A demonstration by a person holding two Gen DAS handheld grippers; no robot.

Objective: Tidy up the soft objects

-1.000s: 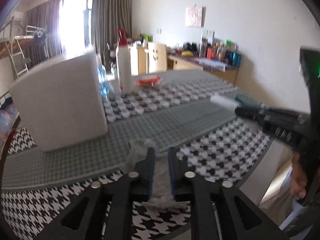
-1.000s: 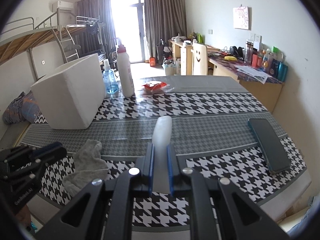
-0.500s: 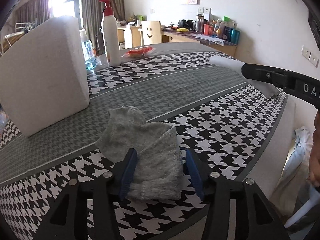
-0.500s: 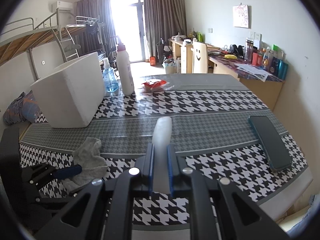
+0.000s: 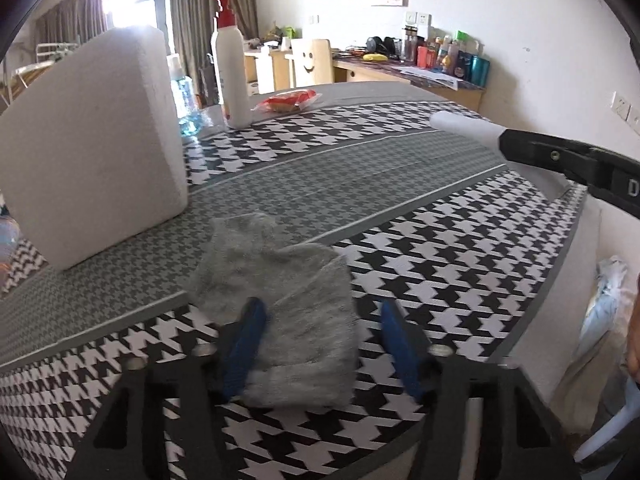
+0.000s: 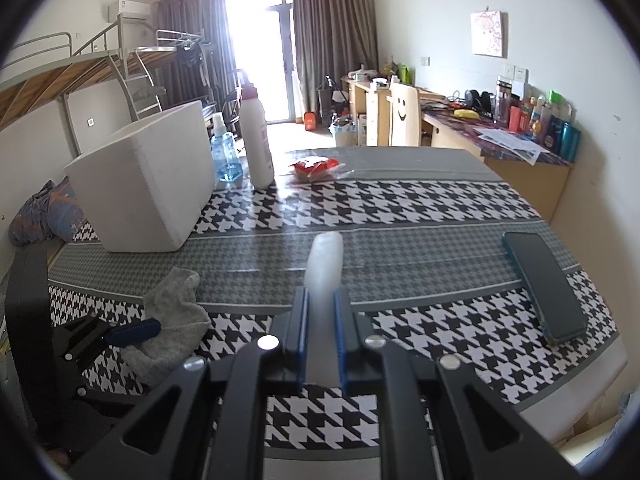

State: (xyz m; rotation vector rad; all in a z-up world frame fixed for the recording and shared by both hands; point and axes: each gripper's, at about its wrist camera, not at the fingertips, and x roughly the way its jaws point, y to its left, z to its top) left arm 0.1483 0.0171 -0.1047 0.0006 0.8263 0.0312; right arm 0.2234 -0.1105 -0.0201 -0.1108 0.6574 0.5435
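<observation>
A grey sock (image 5: 280, 304) lies crumpled on the houndstooth tablecloth near the front edge. My left gripper (image 5: 320, 312) straddles it with jaws that are closing. The left blue pad touches the sock's edge and the right pad stands clear of it. In the right wrist view the same grey sock (image 6: 172, 320) lies at lower left, with one blue pad (image 6: 132, 332) of the left gripper on it. My right gripper (image 6: 322, 300) is shut on a white sock (image 6: 326, 256) that sticks out forward above the table. The left wrist view shows this white sock (image 5: 460, 126) at the right.
A white foam box (image 6: 148, 188) stands at the back left, its inside hidden. Behind it are a blue bottle (image 6: 226, 156), a white pump bottle (image 6: 256, 144) and a red packet (image 6: 316, 168). A dark phone (image 6: 544, 284) lies at the right. The table's front edge (image 6: 580, 384) is close.
The left gripper came down, let go of the grey sock and opened wide; the sock now lies on the cloth between its jaws. The right gripper and white sock have not moved.
</observation>
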